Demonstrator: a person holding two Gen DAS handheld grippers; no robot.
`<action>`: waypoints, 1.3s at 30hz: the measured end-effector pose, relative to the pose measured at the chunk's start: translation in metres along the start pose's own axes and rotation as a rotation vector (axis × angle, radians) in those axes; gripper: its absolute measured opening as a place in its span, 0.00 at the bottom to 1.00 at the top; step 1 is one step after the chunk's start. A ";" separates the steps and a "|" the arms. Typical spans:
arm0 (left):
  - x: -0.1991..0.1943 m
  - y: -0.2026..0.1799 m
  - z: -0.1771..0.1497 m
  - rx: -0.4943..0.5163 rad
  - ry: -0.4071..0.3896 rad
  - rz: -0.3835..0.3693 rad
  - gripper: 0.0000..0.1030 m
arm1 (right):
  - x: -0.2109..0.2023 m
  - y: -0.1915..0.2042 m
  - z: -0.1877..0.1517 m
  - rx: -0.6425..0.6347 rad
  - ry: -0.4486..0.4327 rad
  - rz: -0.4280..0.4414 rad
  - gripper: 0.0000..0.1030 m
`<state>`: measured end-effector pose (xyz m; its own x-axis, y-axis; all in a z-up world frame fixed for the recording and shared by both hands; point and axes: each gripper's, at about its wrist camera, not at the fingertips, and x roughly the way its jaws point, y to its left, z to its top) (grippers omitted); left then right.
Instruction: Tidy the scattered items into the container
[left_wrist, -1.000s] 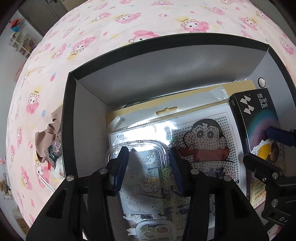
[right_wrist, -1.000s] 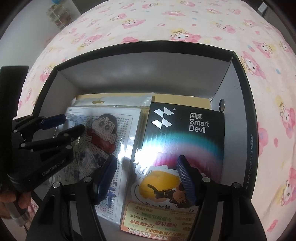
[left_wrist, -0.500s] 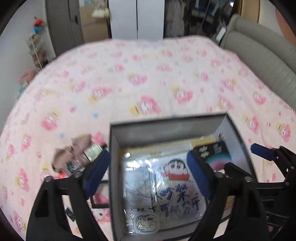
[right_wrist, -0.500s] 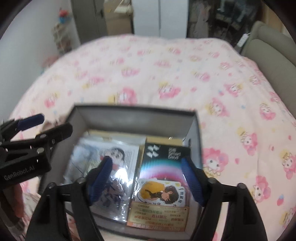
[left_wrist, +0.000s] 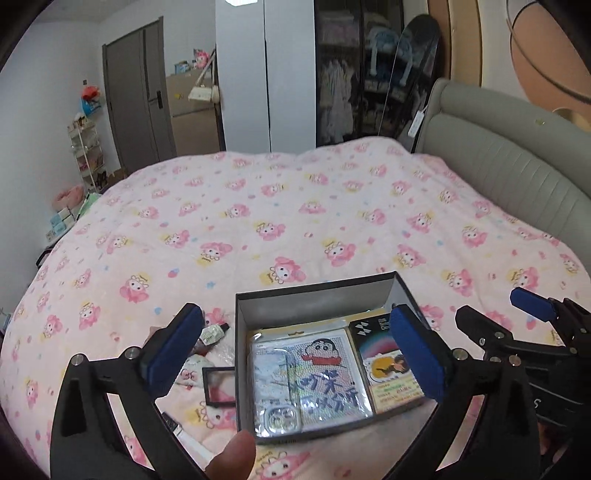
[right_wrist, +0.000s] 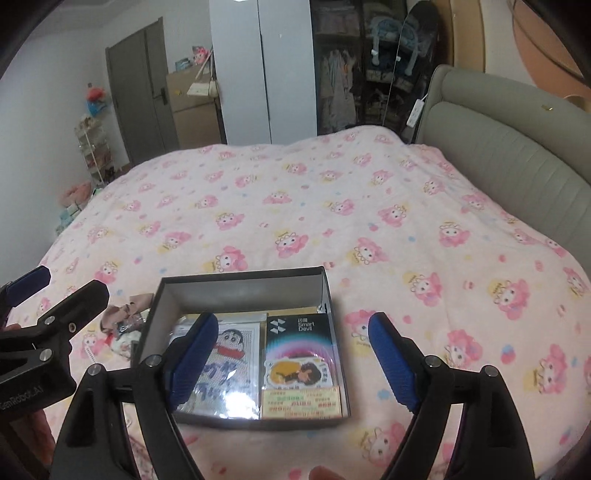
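A black box (left_wrist: 314, 291) with grey inner walls sits on the bed, also in the right wrist view (right_wrist: 243, 273). Inside lie a cartoon bead-art packet (left_wrist: 328, 373), a clear phone case (left_wrist: 273, 373) and a black "Smart Devil" pack (right_wrist: 299, 328). My left gripper (left_wrist: 295, 310) hovers above the box, its jaws opening with nothing between them. My right gripper (right_wrist: 292, 317) hangs beside it, also opening and empty. Left of the box lie a small bottle (left_wrist: 212, 334), a black square frame (left_wrist: 219, 386) and a brownish scrunchie (right_wrist: 122, 314).
The bed's pink cartoon quilt (left_wrist: 295, 221) stretches far beyond the box. A grey padded headboard (left_wrist: 517, 166) runs along the right. Wardrobes, a door and a white shelf rack (left_wrist: 86, 151) stand behind. A thumb (left_wrist: 232, 458) shows at the bottom edge.
Both grippers rose out of the box and drew back, their jaws spreading wide. The phone case and the black pack stayed in the box. The views tilted up to show the room.
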<state>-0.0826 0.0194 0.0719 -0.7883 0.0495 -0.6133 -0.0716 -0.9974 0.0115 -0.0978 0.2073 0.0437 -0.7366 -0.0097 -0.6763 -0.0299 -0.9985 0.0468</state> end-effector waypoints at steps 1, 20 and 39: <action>-0.008 0.000 -0.003 -0.001 -0.006 0.003 0.99 | -0.009 0.001 -0.003 -0.002 -0.010 -0.003 0.80; -0.082 0.002 -0.070 -0.020 -0.042 0.036 0.99 | -0.088 0.011 -0.076 0.008 -0.090 -0.049 0.81; -0.066 0.007 -0.088 -0.051 0.017 0.052 0.99 | -0.083 0.016 -0.088 0.021 -0.054 -0.010 0.81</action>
<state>0.0226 0.0041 0.0423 -0.7793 -0.0025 -0.6267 0.0007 -1.0000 0.0031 0.0227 0.1876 0.0357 -0.7715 0.0040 -0.6362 -0.0513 -0.9971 0.0559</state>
